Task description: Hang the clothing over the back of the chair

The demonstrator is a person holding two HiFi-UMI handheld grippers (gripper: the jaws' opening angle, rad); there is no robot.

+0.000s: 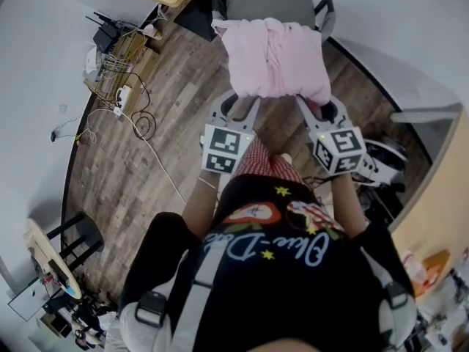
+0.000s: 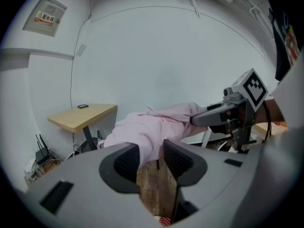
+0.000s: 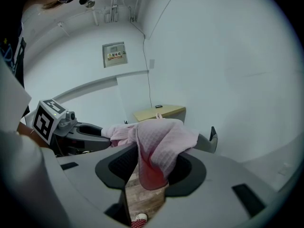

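both pairs of jaws stand apart: the left gripper point(image 1: 240, 101) and right gripper point(image 1: 316, 107) each have a fold of the pink waffle-knit garment point(image 1: 275, 57) hanging unpinched between their pads. the garment lies draped over the top edge of the grey chair back point(image 1: 271, 4). the red characters on the white wall placard point(image 3: 115, 55) are too small to read.

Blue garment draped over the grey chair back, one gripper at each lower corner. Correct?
No: the garment is pink, not blue, per the head view. It lies over the grey chair back, left gripper and right gripper at its lower corners.
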